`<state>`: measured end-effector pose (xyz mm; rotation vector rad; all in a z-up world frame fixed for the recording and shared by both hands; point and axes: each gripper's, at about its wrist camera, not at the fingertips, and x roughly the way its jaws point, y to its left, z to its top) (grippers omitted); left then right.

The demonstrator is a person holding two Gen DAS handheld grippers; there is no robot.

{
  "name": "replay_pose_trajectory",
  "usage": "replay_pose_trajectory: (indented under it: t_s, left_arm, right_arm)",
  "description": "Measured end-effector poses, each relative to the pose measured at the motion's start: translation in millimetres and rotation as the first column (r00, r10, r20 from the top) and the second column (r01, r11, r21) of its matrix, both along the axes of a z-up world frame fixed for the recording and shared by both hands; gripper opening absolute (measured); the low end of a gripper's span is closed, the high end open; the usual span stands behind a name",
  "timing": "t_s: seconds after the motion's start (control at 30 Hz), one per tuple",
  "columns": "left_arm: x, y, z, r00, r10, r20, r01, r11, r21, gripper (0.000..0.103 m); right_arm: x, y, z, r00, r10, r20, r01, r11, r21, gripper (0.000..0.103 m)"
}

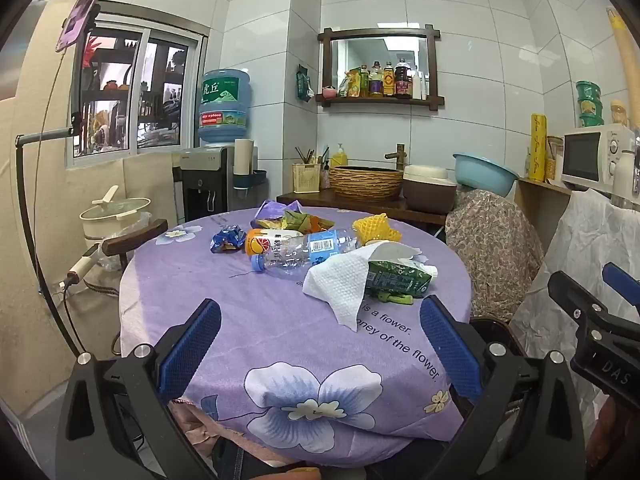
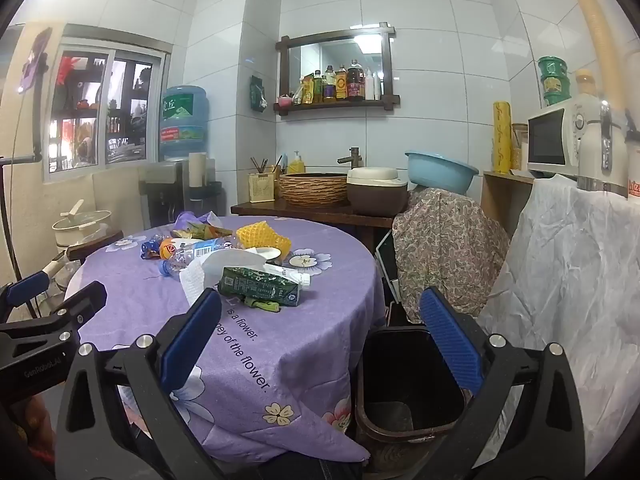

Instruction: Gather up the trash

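Both grippers are spread wide and carry nothing. The left gripper hangs over the near edge of the round table, its blue pads framing bare purple cloth, well short of the litter. The right gripper sits to the right of it, straddling the table's right edge, with the trash bin on the floor just below its right finger; the bin's mouth is unobstructed and looks dark inside.

All the rubbish still lies on the tabletop. Nearest is a green carton lying on its side, partly under a white paper napkin. Just beyond them a clear plastic bottle lies flat, its cap pointing left, touching an orange-labelled bottle. Left of those sits a crumpled blue wrapper; farther back are a heap of coloured wrappers and a yellow foam net to the right.

By my reading, the task is at its start: nothing has been picked, and the step in hand is the first reach. The carton and napkin look like the sensible first target, being nearest to both tools and to the bin. That calls for moving forward and down over the carton's narrow body, closing across it, then carrying it right and low to the bin. The napkin may slide off or drag along.
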<state>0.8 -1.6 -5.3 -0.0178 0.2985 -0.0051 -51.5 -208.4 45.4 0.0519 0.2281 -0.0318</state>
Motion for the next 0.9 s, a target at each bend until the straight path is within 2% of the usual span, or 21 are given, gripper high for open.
replay_pose_trajectory:
  t_s: [0.9]
  left_arm:
    - [0.4, -0.5, -0.4, 1.0, 0.0, -0.002, 0.0, 1.0, 0.001, 0.099]
  right_arm:
    - [-0.7, -0.6, -2.3, 1.0, -0.002, -0.004, 0.002, 1.0, 0.002, 0.098]
